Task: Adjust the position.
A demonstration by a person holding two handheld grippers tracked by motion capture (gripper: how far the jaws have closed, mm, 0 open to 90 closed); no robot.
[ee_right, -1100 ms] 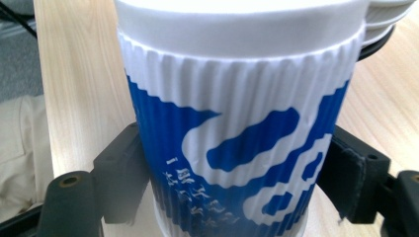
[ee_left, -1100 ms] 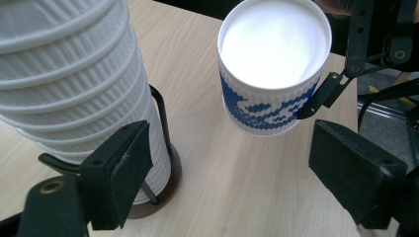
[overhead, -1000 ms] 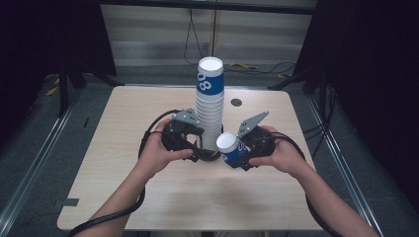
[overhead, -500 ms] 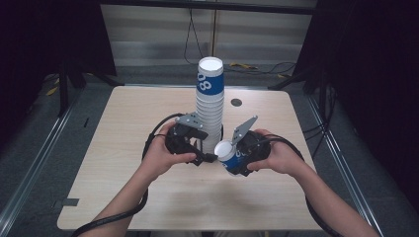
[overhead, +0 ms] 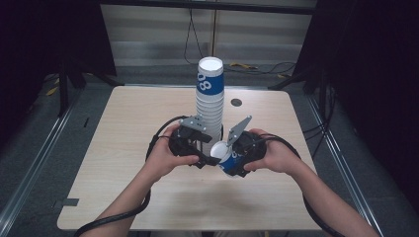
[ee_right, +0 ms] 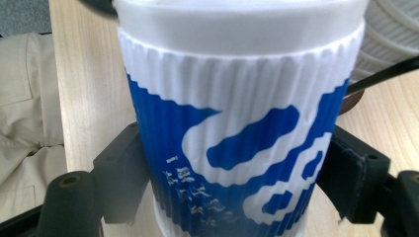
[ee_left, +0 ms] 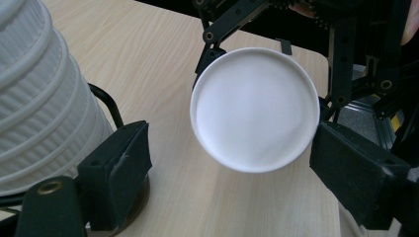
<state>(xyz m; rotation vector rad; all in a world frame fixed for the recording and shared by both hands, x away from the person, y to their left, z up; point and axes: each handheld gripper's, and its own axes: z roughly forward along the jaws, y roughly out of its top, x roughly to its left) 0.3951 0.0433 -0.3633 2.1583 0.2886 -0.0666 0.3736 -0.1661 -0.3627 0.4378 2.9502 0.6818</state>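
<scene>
A tall stack of white ribbed paper cups [overhead: 210, 98] with a blue-printed one on top stands mid-table. My right gripper [overhead: 228, 160] is shut on a single blue-and-white ribbed cup [overhead: 225, 153], held tilted with its white round top toward the left gripper [overhead: 205, 157]. In the right gripper view both pads [ee_right: 123, 168] press the cup [ee_right: 237, 98] at its sides. In the left gripper view the cup's white top [ee_left: 254, 108] hangs between my open left gripper [ee_left: 232, 163], whose jaws have just been opening; the near pad [ee_left: 118, 165] stands apart from it. The stack [ee_left: 39, 98] rises beside that pad.
The light wooden table [overhead: 133, 123] has bare room on both sides and in front of the hands. A small dark disc [overhead: 236, 102] lies behind the stack. Cables trail from both grippers. Dark floor and rails surround the table.
The right hand has carried the cup leftward, close up to the left gripper. The left gripper has shifted slightly toward it, in front of the stack.
</scene>
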